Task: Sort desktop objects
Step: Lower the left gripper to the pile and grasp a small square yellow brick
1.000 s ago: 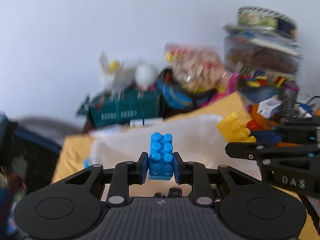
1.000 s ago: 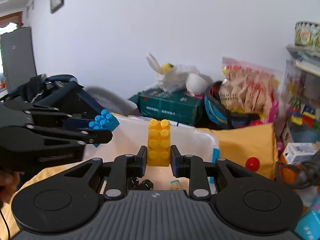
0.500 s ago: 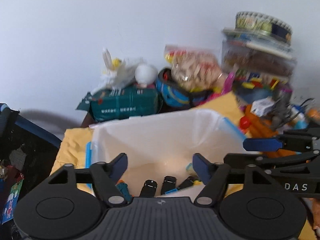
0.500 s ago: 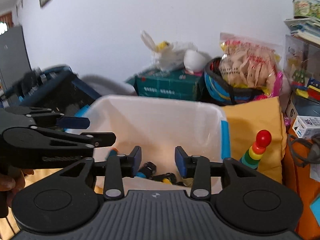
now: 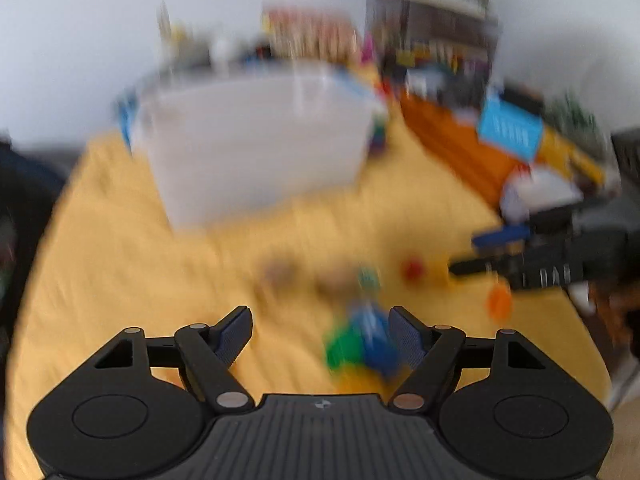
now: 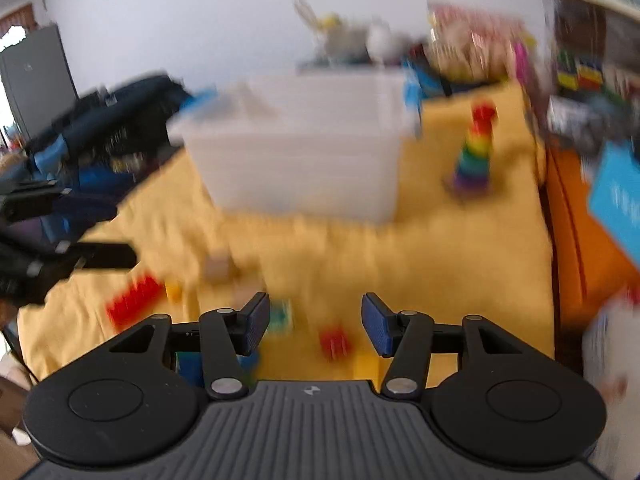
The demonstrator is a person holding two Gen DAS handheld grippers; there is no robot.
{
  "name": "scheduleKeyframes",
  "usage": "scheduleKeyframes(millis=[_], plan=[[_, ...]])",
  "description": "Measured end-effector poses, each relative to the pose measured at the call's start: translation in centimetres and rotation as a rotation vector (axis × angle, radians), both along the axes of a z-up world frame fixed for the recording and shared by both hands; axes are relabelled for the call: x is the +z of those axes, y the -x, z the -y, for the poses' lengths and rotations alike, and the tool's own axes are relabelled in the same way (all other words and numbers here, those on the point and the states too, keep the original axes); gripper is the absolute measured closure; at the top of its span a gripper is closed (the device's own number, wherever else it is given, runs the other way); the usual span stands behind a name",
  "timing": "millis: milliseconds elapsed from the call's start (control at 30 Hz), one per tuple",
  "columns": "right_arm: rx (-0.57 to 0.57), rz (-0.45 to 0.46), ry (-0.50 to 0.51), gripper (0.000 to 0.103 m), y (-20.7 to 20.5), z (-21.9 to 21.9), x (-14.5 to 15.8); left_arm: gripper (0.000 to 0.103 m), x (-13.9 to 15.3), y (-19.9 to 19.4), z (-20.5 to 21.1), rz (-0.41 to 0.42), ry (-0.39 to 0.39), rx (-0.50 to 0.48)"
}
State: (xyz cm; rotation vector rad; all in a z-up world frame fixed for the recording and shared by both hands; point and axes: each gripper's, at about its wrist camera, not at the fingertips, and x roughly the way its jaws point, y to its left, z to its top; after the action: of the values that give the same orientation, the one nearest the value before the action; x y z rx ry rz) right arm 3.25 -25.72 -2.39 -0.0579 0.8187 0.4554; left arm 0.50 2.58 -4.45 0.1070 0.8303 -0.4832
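Both views are motion-blurred. My left gripper [image 5: 320, 330] hangs over the yellow cloth [image 5: 140, 280], its jaws wide and still opening, with nothing gripped. A blue and green brick cluster [image 5: 362, 346] lies on the cloth just inside its right finger. My right gripper [image 6: 316, 320] is also opening and holds nothing. A small red brick [image 6: 334, 342] lies on the cloth below its gap. Left of it are a teal block [image 6: 280, 316], a larger red brick [image 6: 136, 304] and a wooden block [image 6: 218, 268]. The white bin [image 6: 304, 140] stands behind them.
A rainbow stacking toy [image 6: 474, 152] stands right of the bin. Orange boxes and a blue box [image 5: 508, 130] line the cloth's right edge, with cluttered shelves behind. Dark bags [image 6: 120, 120] sit at the left. A red piece [image 5: 412, 270] and an orange piece [image 5: 499, 304] lie near the other gripper [image 5: 500, 256].
A second ago the left jaws held a blue brick and the right a yellow one over the bin. Both opened and the bricks are gone. Both grippers have drawn back and down over the cloth.
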Motion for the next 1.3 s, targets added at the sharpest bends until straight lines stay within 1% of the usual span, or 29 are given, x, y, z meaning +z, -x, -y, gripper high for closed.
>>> scheduleKeyframes(millis=[33, 67, 133, 200, 300, 433, 567, 667, 733, 833, 900, 933, 967, 1033, 1067, 1100, 1200, 1300], plan=[[-0.004, -0.015, 0.015, 0.048, 0.4, 0.1, -0.6, 0.025, -1.0, 0.6, 0.0, -0.048, 0.013, -0.018], [0.002, -0.034, 0.023, 0.048, 0.8, 0.1, -1.1, 0.025, -1.8, 1.3, 0.2, -0.074, 0.014, -0.028], [0.044, -0.071, 0.034, 0.049, 1.9, -0.2, -2.1, 0.025, -2.9, 2.2, 0.7, -0.107, -0.015, -0.050], [0.102, -0.098, 0.071, 0.050, 3.0, -1.2, -3.2, 0.025, -3.3, 2.8, 1.3, -0.104, -0.048, -0.070], [0.167, -0.115, 0.131, 0.051, 4.6, -2.7, -4.5, 0.025, -3.4, 2.9, 1.7, -0.097, -0.057, -0.074], [0.203, -0.085, 0.175, 0.050, 5.6, -3.4, -4.6, 0.025, -3.9, 3.0, 1.6, -0.112, -0.062, -0.062], [0.177, -0.092, 0.152, 0.051, 5.6, -2.9, -4.6, 0.025, -4.0, 2.8, 1.1, -0.113, -0.061, -0.033], [0.156, -0.089, 0.148, 0.051, 5.8, -2.7, -4.5, 0.025, -3.7, 2.6, 1.0, -0.091, -0.050, -0.033], [0.128, -0.063, 0.144, 0.051, 6.0, -2.3, -4.2, 0.025, -3.6, 2.4, 1.2, -0.076, -0.050, -0.042], [0.054, -0.008, 0.136, 0.050, 6.2, -1.1, -3.2, 0.026, -3.8, 1.9, 2.0, -0.071, -0.046, -0.081], [-0.006, 0.007, 0.136, 0.049, 6.0, -0.1, -2.9, 0.027, -4.1, 1.5, 2.6, -0.059, -0.066, -0.104], [-0.031, 0.001, 0.140, 0.049, 5.8, 0.4, -2.9, 0.029, -4.4, 1.3, 2.9, -0.062, -0.076, -0.111], [-0.054, -0.010, 0.142, 0.049, 5.6, 0.8, -3.0, 0.034, -4.7, 1.0, 3.1, -0.073, -0.075, -0.123], [-0.101, -0.035, 0.141, 0.049, 5.3, 1.6, -3.4, 0.054, -5.2, 0.6, 3.4, -0.103, -0.075, -0.131], [-0.121, -0.053, 0.138, 0.049, 5.2, 1.9, -3.6, 0.068, -5.4, 0.4, 3.5, -0.120, -0.072, -0.136], [-0.136, -0.071, 0.132, 0.048, 5.1, 2.3, -3.9, 0.069, -5.5, 0.4, 3.5, -0.131, -0.065, -0.140], [-0.169, -0.109, 0.125, 0.045, 5.1, 3.0, -4.6, 0.069, -5.5, 0.7, 3.3, -0.126, -0.048, -0.151], [-0.169, -0.121, 0.114, 0.045, 5.2, 3.1, -5.1, 0.069, -5.2, 1.2, 3.3, -0.131, -0.037, -0.156]])
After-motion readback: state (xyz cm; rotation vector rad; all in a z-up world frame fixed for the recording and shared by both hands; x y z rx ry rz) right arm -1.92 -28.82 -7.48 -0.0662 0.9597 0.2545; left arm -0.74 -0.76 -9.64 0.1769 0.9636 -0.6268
